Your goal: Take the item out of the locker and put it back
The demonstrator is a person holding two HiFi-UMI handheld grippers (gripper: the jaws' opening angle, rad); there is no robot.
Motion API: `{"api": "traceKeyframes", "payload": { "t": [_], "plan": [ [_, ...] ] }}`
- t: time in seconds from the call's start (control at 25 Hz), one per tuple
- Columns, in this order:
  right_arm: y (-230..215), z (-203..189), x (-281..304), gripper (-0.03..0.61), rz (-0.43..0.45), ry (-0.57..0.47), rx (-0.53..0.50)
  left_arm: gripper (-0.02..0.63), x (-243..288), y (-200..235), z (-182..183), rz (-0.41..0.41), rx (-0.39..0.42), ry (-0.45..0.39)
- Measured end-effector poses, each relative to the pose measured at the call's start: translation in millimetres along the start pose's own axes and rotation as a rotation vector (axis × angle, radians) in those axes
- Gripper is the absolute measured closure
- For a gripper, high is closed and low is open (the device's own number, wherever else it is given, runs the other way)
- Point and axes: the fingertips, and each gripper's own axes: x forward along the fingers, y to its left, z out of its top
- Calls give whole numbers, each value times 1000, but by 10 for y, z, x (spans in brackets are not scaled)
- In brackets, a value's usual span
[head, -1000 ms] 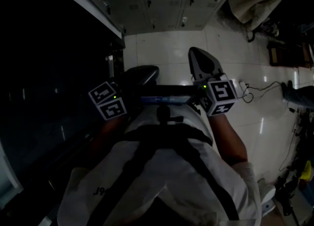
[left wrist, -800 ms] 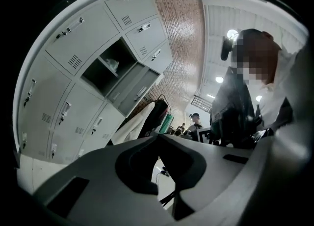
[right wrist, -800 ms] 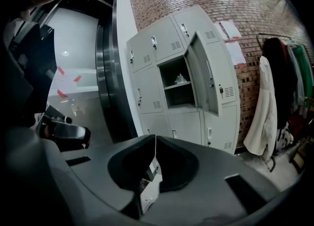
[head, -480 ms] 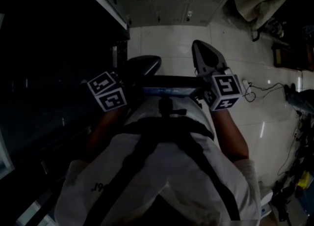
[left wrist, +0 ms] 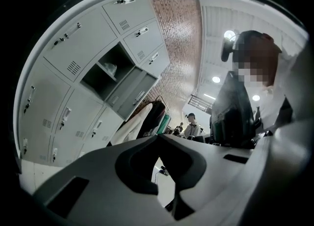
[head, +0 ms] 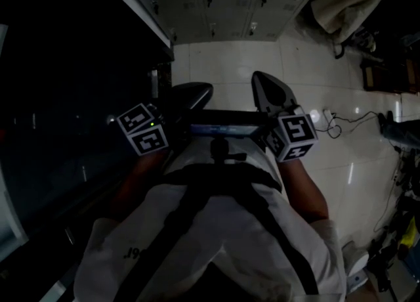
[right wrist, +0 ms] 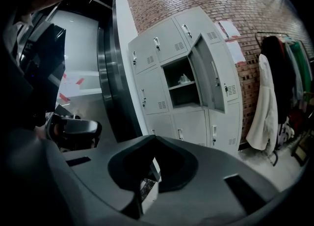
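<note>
- The grey metal locker bank (right wrist: 153,85) is standing at the centre of the right gripper view, with one door (right wrist: 210,75) hanging open.
- A small pale crumpled item (right wrist: 184,79) is lying on the shelf inside the open compartment, well apart from both tools.
- The left gripper (left wrist: 158,139) and the right gripper (right wrist: 154,139) are each showing jaws pressed together, clamping nothing.
- By my reading, the task is only beginning: the approach, the taking out and the putting back are all waiting to be done.

White shirt (head: 223,245), black harness straps (head: 187,205); left gripper (left wrist: 158,138), right gripper (right wrist: 154,140) grey.
</note>
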Motion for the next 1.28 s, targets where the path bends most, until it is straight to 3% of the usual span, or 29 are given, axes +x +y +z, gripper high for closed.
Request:
{"api": "traceKeyframes", "payload": {
  "t": [0.68,0.92,1.28],
  "plan": [
    [134,-51,35,578,-50,31,13,614,-109,59,92,-58,-22,11],
    [76,-277,18,578,-82,55,37,614,-131,77,51,-83,-26,21],
    [199,-209,11,578,-93,30,9,614,-177,38,-10,-112,-34,53]
  ]
}}
